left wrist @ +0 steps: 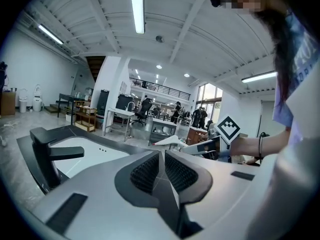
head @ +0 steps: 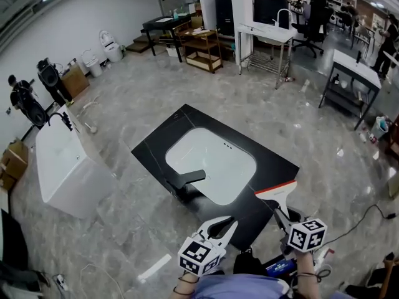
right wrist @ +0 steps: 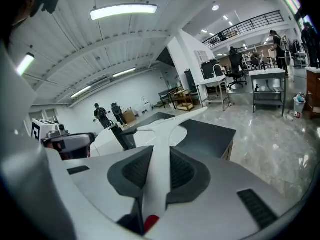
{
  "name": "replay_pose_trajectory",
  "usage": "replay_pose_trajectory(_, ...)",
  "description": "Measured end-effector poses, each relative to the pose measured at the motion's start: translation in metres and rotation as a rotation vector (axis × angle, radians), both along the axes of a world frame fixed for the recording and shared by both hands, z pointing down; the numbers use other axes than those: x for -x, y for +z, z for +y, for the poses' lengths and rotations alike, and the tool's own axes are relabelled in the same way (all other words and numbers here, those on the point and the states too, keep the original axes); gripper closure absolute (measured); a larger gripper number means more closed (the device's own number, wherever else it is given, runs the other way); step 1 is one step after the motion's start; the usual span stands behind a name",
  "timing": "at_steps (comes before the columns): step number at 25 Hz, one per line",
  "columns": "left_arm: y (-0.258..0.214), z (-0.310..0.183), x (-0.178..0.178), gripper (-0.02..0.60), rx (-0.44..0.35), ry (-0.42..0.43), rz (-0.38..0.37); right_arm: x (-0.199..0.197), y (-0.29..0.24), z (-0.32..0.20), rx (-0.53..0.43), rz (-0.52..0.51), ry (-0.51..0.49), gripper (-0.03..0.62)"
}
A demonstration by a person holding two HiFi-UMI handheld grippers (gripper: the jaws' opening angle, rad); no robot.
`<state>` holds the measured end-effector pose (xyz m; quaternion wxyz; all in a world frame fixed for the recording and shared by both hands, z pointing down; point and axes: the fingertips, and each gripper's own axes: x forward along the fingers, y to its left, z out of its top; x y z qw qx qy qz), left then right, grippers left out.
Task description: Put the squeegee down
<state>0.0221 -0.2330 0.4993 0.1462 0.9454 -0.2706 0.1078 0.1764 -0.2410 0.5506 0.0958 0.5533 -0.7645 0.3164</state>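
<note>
The squeegee point(head: 278, 193) is white with a red-edged blade and hangs over the near right corner of the black countertop point(head: 276, 165). My right gripper point(head: 285, 220) is shut on its handle. In the right gripper view the white handle point(right wrist: 164, 139) runs out between the pads toward the white sink basin point(right wrist: 125, 134). My left gripper point(head: 225, 224) hovers at the counter's near edge, its jaws shut and holding nothing. Its pads point(left wrist: 150, 171) meet in the left gripper view, which also shows the squeegee point(left wrist: 172, 141) off to the right. A black faucet point(head: 187, 180) stands at the sink's point(head: 212, 161) near left.
A white box-shaped unit point(head: 62, 167) stands on the floor to the left. Tables and shelves point(head: 265, 33) line the far side, and another table point(head: 352, 73) is at right. A cable point(head: 368, 213) lies on the floor at right, a white strip point(head: 154, 268) at near left.
</note>
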Motion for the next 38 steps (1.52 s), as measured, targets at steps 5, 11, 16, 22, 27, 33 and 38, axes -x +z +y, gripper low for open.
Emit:
replay_pose_trajectory(5,0.003,-0.023,-0.021,0.538,0.011,-0.038,-0.028,-0.024,0.019,-0.042,0.028,-0.004,-0.039,0.513)
replay_pose_trajectory(11,0.008,-0.043,-0.043,0.538,0.031,-0.077,-0.042,-0.050,0.047,-0.090,0.063,-0.006,-0.060,0.514)
replay_pose_trajectory(16,0.015,-0.056,-0.055,0.538,0.043,-0.098,-0.057,-0.059,0.072,-0.131,0.089,-0.004,-0.074,0.514)
replay_pose_trajectory(22,0.019,-0.067,-0.061,0.538,0.058,-0.133,-0.087,-0.071,0.105,-0.171,0.136,-0.003,-0.073,0.514)
replay_pose_trajectory(27,0.024,-0.076,-0.060,0.538,0.065,-0.175,-0.103,-0.084,0.122,-0.193,0.167,0.012,-0.045,0.514)
replay_pose_trajectory(33,0.026,-0.080,-0.060,0.538,0.070,-0.192,-0.113,-0.088,0.143,-0.202,0.211,0.014,-0.039,0.514)
replay_pose_trajectory(38,0.031,-0.084,-0.059,0.538,0.074,-0.202,-0.122,-0.087,0.155,-0.206,0.231,0.027,-0.037,0.514)
